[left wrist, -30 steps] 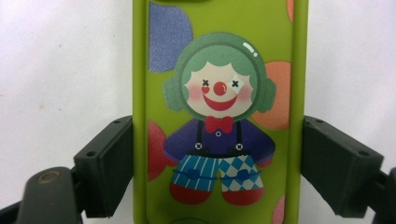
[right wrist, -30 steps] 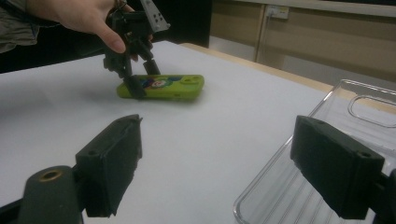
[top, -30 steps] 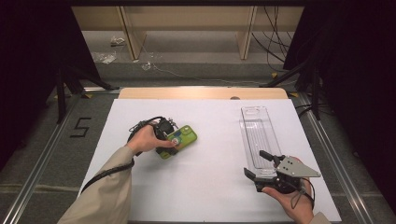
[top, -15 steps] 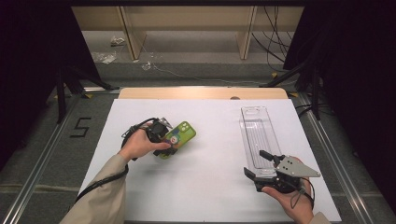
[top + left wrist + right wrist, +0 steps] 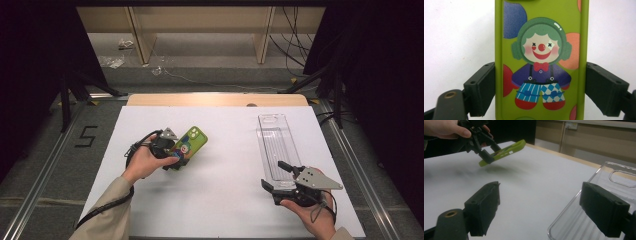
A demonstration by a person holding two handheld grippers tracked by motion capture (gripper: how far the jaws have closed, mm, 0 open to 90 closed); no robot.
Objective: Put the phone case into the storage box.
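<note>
Green phone case (image 5: pixel 191 144), clown print on its back, clamped across its width between the left gripper's (image 5: pixel 172 154) fingers (image 5: pixel 482 90); both pads press its long edges. In the right gripper view the case (image 5: pixel 504 151) hangs clear of the white table (image 5: pixel 225 175), tilted with its far end higher, a shadow under it. It is over the left half of the table.

Right gripper (image 5: pixel 280 179) near the table's front right edge, fingers (image 5: pixel 605 208) wide apart with nothing between them, just at the near end of the clear tray (image 5: pixel 275 142), which lies flat on the right side, well apart from the case.

Against a second ago: case and left hand (image 5: pixel 145 162) have shifted left and toward the person; both grips unchanged; right gripper and tray unmoved.
</note>
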